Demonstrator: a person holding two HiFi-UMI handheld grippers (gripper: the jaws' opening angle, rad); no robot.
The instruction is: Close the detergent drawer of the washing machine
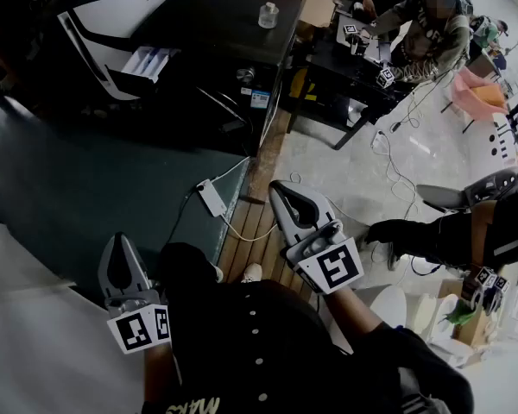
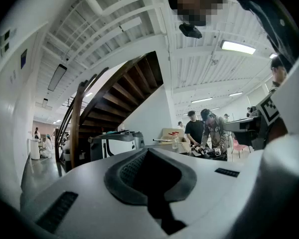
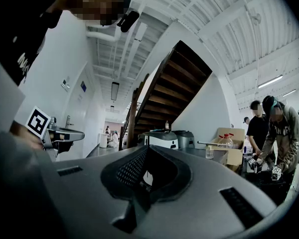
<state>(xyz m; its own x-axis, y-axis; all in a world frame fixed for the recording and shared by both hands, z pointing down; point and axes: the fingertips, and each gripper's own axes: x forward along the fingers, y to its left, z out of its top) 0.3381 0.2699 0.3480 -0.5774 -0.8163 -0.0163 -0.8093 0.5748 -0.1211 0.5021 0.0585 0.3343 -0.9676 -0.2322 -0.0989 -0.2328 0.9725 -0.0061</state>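
The washing machine (image 1: 112,17) stands at the upper left of the head view. Its detergent drawer (image 1: 148,60) projects open from the front panel, white compartments exposed. Both grippers sit low in the frame, well apart from the drawer. The left gripper (image 1: 119,241) has its jaws together with nothing between them. The right gripper (image 1: 277,188) is likewise closed and empty. A small bottle (image 1: 268,14) stands upright on the dark tabletop (image 1: 216,11) just right of the machine.
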